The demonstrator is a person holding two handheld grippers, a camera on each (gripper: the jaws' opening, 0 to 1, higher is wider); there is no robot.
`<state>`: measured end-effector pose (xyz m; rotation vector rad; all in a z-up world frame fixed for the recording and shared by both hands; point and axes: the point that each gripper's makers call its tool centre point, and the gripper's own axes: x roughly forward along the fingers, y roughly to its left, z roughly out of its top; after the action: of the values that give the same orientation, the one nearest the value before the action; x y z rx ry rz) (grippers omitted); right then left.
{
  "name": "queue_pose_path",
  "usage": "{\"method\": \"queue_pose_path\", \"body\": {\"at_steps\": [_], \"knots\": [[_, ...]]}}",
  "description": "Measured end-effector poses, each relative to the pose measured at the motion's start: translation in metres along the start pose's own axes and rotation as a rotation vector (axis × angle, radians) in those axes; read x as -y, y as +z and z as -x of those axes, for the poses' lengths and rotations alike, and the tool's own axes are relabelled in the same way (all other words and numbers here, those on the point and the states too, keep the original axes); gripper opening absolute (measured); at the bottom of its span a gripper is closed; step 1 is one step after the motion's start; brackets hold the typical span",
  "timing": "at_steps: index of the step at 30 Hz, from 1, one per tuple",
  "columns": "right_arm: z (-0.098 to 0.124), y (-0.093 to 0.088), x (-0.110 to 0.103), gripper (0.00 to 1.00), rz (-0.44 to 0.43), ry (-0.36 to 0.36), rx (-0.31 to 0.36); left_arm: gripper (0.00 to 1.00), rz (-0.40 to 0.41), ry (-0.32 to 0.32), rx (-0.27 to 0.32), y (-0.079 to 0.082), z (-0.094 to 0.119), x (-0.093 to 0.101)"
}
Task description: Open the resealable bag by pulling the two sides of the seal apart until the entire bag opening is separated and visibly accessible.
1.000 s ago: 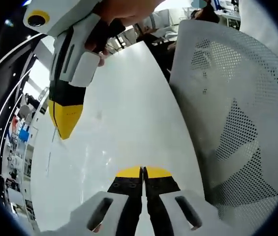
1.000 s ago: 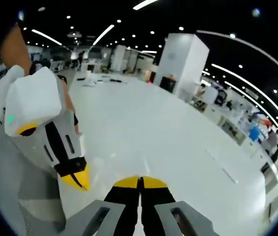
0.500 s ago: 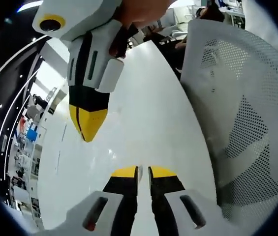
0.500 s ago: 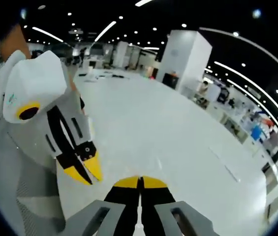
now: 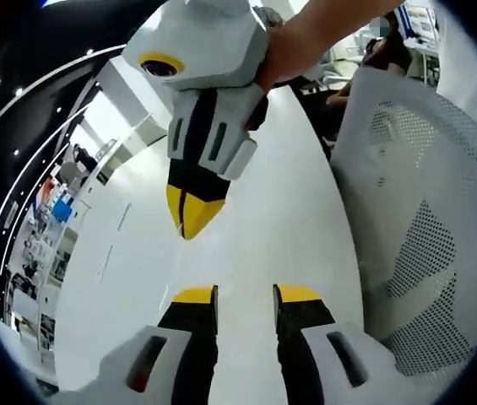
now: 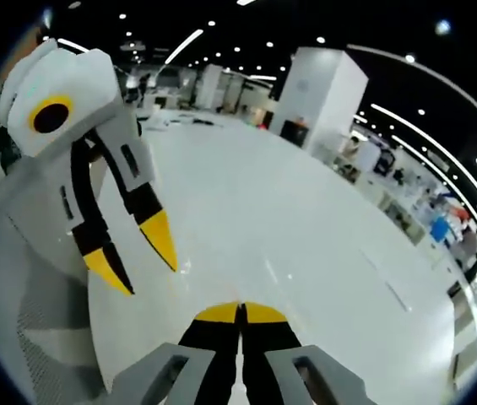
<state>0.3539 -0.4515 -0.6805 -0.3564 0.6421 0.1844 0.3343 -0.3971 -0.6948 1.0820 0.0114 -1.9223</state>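
My left gripper points out over a white table, its yellow-tipped jaws open with a clear gap and nothing between them. In the left gripper view my right gripper hangs above and just ahead, held by a hand, jaws pressed together. In the right gripper view my right gripper is shut, with nothing visible between its tips. There the left gripper comes in from the left with its jaws spread over the table.
A white perforated chair back stands close along the table's edge; it appears again low on the left. Beyond the table lies a large hall with a white pillar and distant desks.
My left gripper has gone from shut to open. The two grippers have turned more towards each other, and the right one now sits nearer the middle of the left gripper view.
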Motion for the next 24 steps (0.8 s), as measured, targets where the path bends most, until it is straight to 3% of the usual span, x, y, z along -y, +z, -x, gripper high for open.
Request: {"method": "queue_pose_path", "body": {"at_steps": [10, 17, 18, 19, 24], "knots": [[-0.005, -0.009, 0.001, 0.00, 0.000, 0.000, -0.022, 0.22, 0.024, 0.029, 0.023, 0.000, 0.020, -0.004], [-0.012, -0.027, 0.005, 0.00, 0.047, -0.017, -0.061, 0.27, 0.140, 0.081, 0.041, -0.012, 0.037, -0.008], [-0.013, -0.032, 0.004, 0.00, 0.061, -0.016, -0.076, 0.28, 0.214, 0.117, 0.037, -0.023, 0.045, -0.010], [-0.014, -0.034, 0.005, 0.00, 0.065, -0.015, -0.080, 0.30, 0.238, 0.121, 0.037, -0.026, 0.046, -0.008], [-0.018, -0.036, 0.008, 0.00, 0.092, -0.022, -0.093, 0.45, 0.326, 0.136, 0.034, -0.037, 0.051, -0.002]]}}
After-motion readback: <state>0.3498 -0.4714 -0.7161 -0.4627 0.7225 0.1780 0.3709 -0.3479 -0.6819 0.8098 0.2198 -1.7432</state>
